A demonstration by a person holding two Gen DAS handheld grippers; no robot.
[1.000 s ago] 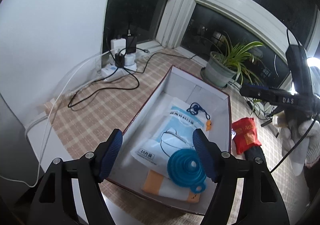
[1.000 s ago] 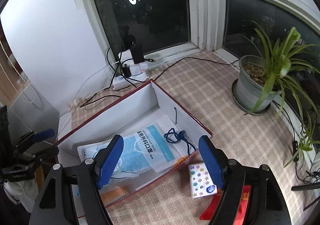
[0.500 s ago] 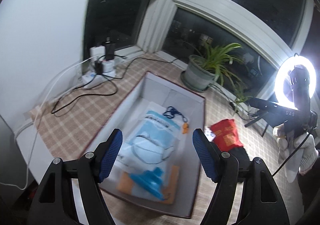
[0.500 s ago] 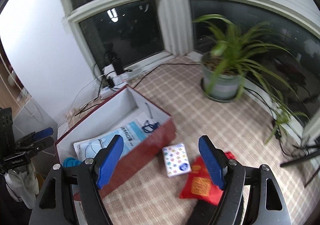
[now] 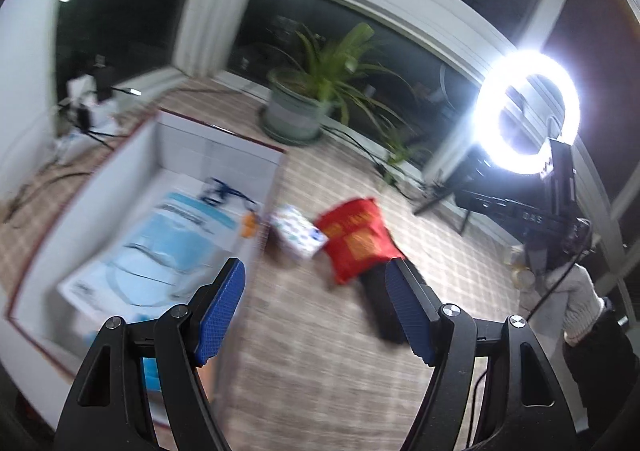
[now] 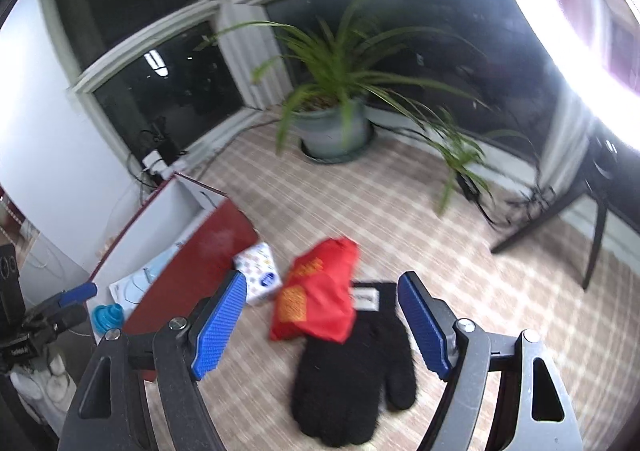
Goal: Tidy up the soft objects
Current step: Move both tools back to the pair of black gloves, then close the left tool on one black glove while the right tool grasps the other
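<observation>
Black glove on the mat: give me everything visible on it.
The black glove looks fuzzy and knitted, lying flat on the checked mat, its finger end toward the camera. A white label sits at its cuff end. The red packet overlaps that cuff. The glove lies between and ahead of the right gripper, whose blue fingers stand open and apart from it. The left wrist view shows only a dark blurred strip below the packet.

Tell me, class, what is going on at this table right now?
A person holds a gripper in each hand, sorting soft things. Both the left gripper and the right gripper are open and empty. The black glove, red pouch and tissue pack lie on the mat beside the box, which already holds a mask pack.
</observation>
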